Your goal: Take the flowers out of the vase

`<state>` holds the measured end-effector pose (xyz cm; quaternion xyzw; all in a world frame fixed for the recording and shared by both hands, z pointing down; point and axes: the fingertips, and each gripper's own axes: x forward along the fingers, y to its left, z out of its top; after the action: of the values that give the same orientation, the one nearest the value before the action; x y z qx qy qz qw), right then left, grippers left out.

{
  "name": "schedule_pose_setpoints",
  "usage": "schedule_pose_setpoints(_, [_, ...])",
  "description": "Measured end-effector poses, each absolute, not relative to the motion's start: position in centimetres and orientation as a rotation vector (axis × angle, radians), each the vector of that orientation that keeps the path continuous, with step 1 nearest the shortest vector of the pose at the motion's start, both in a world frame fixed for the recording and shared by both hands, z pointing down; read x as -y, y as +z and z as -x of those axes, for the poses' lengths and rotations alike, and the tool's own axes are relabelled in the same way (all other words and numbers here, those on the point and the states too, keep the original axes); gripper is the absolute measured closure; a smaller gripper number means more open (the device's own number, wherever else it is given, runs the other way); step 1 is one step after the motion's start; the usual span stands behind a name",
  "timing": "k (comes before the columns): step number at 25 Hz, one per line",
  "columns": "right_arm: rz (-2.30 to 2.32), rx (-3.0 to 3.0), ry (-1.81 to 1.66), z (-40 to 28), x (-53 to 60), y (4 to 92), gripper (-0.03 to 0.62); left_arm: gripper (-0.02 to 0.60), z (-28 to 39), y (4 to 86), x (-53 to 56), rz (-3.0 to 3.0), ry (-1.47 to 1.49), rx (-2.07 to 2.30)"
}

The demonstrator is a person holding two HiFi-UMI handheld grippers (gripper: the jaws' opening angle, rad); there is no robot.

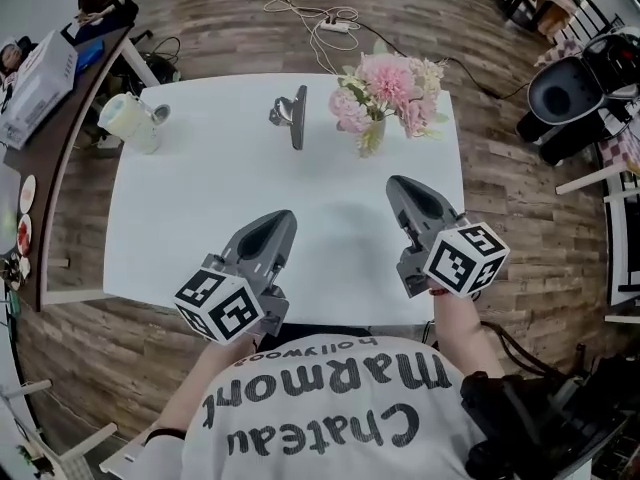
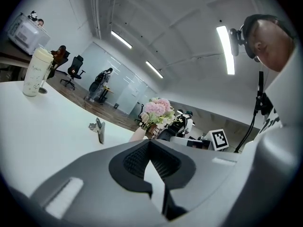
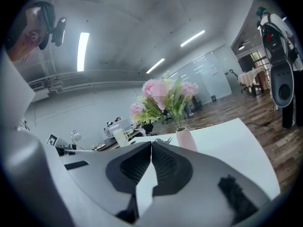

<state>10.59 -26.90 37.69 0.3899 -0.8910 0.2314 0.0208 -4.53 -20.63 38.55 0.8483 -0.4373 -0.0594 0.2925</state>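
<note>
A bunch of pink flowers [image 1: 386, 90] stands in a small pale vase [image 1: 371, 136] at the far right of the white table [image 1: 190, 198]. In the right gripper view the flowers [image 3: 165, 98] and vase [image 3: 185, 139] rise just beyond the jaw tips; in the left gripper view the flowers [image 2: 157, 110] are further off. My left gripper [image 1: 283, 219] hovers over the table's near left, shut and empty. My right gripper [image 1: 395, 184] is nearer the vase, a short way in front of it, also shut with nothing held.
A metal clip [image 1: 292, 115] lies on the table left of the vase. A pale cup [image 1: 131, 122] stands at the far left corner. A desk with clutter [image 1: 40, 78] runs along the left, a dark chair [image 1: 565, 93] at right, cables [image 1: 320, 18] on the wooden floor.
</note>
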Motion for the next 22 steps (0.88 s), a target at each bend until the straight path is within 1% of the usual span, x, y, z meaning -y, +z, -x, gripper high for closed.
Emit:
schedule_pose_setpoints(5, [-1.251, 2.733, 0.733, -11.0, 29.3, 38.5, 0.579, 0.575, 4.0, 40.1, 22.7, -2.253, -0.146, 1.112])
schedule_pose_setpoints(17, [-1.404, 2.748, 0.624, -11.3, 34.6, 38.9, 0.573, 0.575, 3.2, 40.6, 27.3, -2.279, -0.140, 1.069])
schedule_pose_setpoints(18, [-1.416, 2.736, 0.605, -11.2, 35.0, 39.1, 0.494, 0.575, 3.3, 40.6, 27.5, -2.278, -0.135, 1.071])
schedule_pose_setpoints(19, [-1.424, 2.725, 0.586, -11.1, 35.3, 39.2, 0.439, 0.575, 3.3, 40.6, 27.6, -2.281, -0.131, 1.072])
schedule_pose_setpoints(22, [-1.444, 2.716, 0.536, -10.9, 36.4, 39.3, 0.436, 0.575, 3.6, 40.8, 27.7, -2.288, -0.114, 1.074])
